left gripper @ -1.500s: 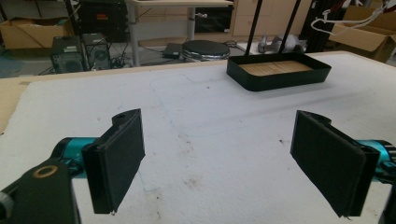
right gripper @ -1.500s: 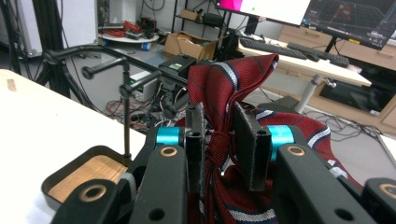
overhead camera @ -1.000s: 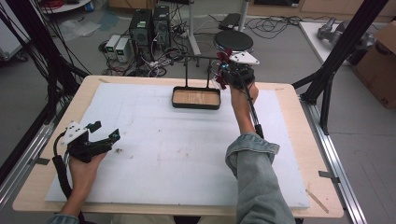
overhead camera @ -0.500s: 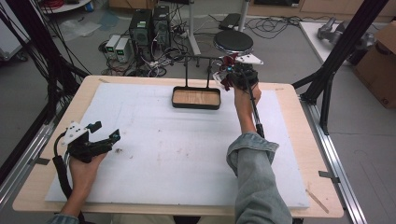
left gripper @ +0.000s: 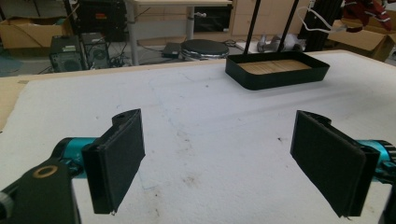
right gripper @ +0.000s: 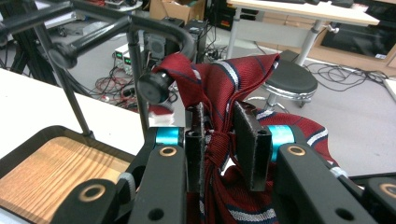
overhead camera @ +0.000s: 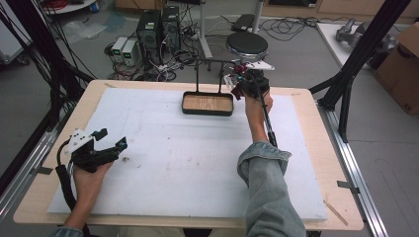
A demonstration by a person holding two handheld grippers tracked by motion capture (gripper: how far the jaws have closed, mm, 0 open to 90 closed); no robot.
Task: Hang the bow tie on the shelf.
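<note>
A dark red tie with white and navy stripes (right gripper: 219, 88) is bunched between the jaws of my right gripper (right gripper: 222, 140), which is shut on it. The tie's top fold lies against the round end of a black bar rack (right gripper: 140, 28). In the high view my right gripper (overhead camera: 243, 81) hovers at the rack's right end (overhead camera: 210, 61), above the right edge of a black tray with a wooden floor (overhead camera: 207, 113). My left gripper (overhead camera: 111, 142) rests low at the mat's left side, with its jaws wide open and nothing between them (left gripper: 233, 154).
A white mat (overhead camera: 188, 158) covers the wooden table. The tray (left gripper: 275, 77) stands at the far middle of it. Behind the table are a round black stool (overhead camera: 247, 45), computer boxes (overhead camera: 158, 27) and floor cables. Black frame posts flank the table.
My right gripper has sunk a little with the tie, beside the rack's right end. The left hand has stayed put.
</note>
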